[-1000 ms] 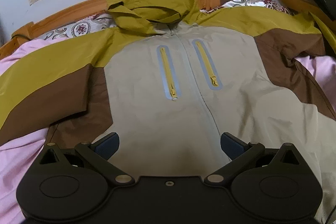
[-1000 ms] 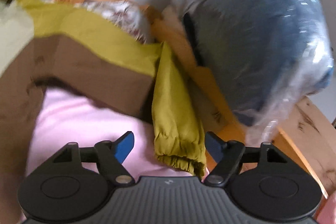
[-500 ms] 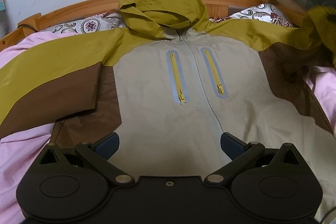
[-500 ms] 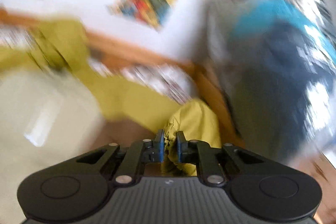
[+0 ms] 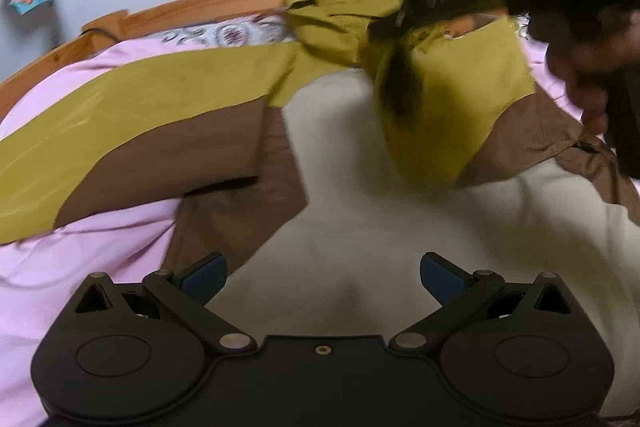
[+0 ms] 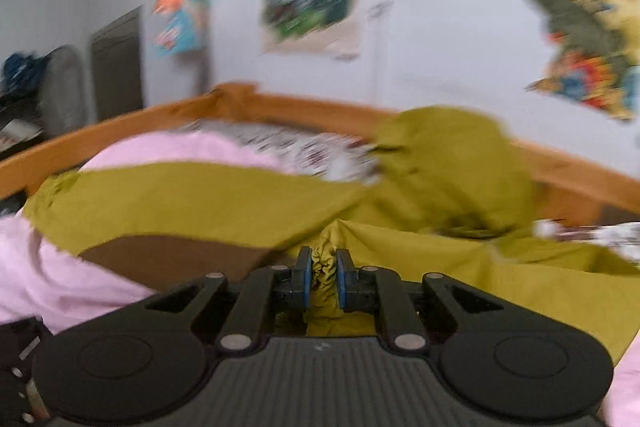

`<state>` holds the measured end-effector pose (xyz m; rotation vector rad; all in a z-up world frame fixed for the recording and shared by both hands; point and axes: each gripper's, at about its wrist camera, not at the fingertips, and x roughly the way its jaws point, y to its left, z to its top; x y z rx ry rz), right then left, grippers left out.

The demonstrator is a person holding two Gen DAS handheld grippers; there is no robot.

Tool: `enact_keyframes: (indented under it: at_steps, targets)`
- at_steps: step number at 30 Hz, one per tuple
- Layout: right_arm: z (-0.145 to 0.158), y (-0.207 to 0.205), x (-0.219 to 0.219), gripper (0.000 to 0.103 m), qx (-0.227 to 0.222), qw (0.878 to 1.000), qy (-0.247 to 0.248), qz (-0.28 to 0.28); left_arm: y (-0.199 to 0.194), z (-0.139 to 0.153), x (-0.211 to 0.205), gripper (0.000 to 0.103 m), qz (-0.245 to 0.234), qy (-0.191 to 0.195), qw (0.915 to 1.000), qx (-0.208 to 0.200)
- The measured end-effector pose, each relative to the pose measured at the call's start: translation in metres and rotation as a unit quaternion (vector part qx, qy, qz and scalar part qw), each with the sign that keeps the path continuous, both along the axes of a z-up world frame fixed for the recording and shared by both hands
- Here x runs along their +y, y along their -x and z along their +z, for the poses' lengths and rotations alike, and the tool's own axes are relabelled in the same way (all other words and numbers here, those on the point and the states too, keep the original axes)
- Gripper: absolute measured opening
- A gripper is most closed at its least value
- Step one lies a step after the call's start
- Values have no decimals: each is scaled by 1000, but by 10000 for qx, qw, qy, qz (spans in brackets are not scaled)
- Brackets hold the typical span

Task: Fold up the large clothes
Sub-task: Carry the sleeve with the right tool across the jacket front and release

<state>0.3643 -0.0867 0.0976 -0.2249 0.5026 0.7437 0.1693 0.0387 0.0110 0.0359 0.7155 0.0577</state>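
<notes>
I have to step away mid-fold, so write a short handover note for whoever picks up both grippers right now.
Right gripper: shut on the jacket's olive sleeve cuff, carrying that sleeve over the chest.
Left gripper: open, empty, hovering above the beige lower front of the jacket.
The jacket lies front-up on the pink bedding, hood toward the headboard.
Done: one sleeve partly folded in.
Left: lay it flat, fold the other sleeve, then the body.

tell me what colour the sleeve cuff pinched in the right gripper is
Olive-yellow gathered sleeve cuff; clearest in the right wrist view.
</notes>
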Motion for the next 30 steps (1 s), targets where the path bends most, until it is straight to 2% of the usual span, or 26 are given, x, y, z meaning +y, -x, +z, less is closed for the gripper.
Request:
enact_keyframes:
  at_steps: [2,5,6,8,10,11,14,16,20,22,25,28,30]
  targets:
    - [-15,1,6,43,249,9996,-64,144,2,1,6,102,62,7,10000,3]
    - [-26,2,0,64,334,9990,-264,160,3,3,13,102,65,-41,9999,-83]
    - [-29,-2,-8,68,332,9989,-306,84,2,3,14,102,52,-74,9999,-128]
    - [-33,-9,-33,83,175,9988,-331,-299,-1,3,13,102,17,-171,9996,-230]
    - [-41,-18,-55,93,-290,9947,-62,-984,-10,1,12,102,14,-307,9990,-326]
    - [-47,-27,-66,94,-606,9869,243,-1473,-16,0,11,102,28,-354,9987,-370]
    - [-72,-58,-94,94,-1021,9577,1102,-2452,-40,-7,8,102,111,-391,9980,-485]
    - [-91,-76,-111,94,-857,9449,1384,-2839,-60,-14,4,102,143,-420,9983,-388]
    - [-130,-96,-131,95,-289,9347,1660,-3131,-80,-26,6,102,488,-386,9980,-116]
    - [-144,-94,-139,96,-239,9336,1742,-3124,-78,-25,12,102,612,-306,9976,-87]
    - [-142,-78,-146,97,-270,9379,1556,-3089,-60,-15,27,102,842,-284,9959,-182]
    - [-116,-43,-151,100,-231,9512,1085,-2879,-25,-5,49,102,1229,-282,9906,-534]
    - [-99,-7,-154,103,-219,9587,718,-2744,2,-2,63,102,1560,-568,9832,-764]
